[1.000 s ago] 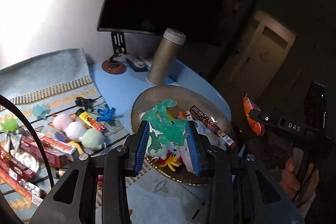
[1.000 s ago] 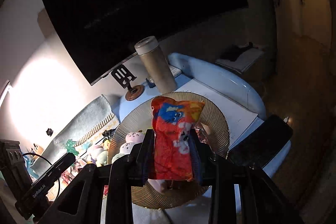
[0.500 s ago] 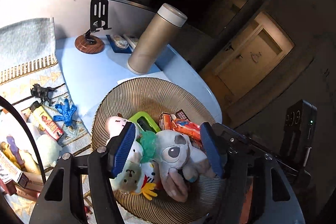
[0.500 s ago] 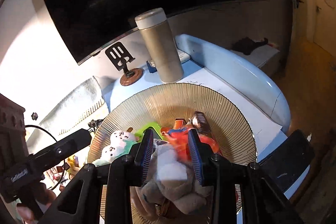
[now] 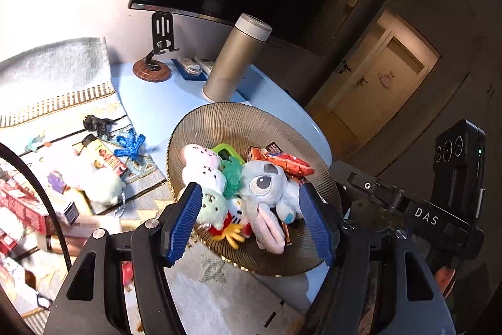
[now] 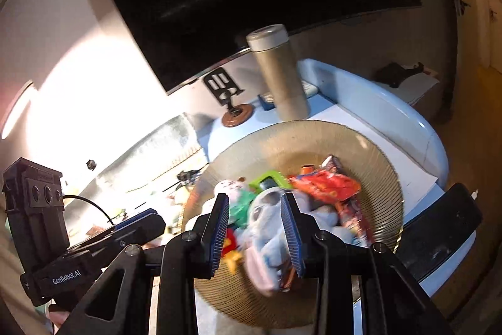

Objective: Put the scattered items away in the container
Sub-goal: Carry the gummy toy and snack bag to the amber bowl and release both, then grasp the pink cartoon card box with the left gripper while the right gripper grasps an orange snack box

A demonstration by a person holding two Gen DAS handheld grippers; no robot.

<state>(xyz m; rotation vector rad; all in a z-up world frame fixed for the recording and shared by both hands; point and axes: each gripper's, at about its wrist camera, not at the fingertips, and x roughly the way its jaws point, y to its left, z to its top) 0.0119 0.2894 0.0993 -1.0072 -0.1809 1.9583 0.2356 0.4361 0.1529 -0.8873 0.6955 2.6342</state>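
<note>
The round, ribbed, gold-brown bowl [image 5: 276, 121] is seen on the pale blue desk [image 5: 150, 105], piled with a grey-blue plush toy [image 5: 266, 184], a red-orange snack packet [image 5: 291, 164] and other small toys. The left claw [image 5: 251, 218] is held open above the pile, nothing gripped. The right claw [image 6: 255, 229] is held narrowly open over the same plush toy, gripping nothing. A blue spiky toy [image 5: 131, 143] lies on the patterned cloth [image 5: 56, 102] beside the bowl.
</note>
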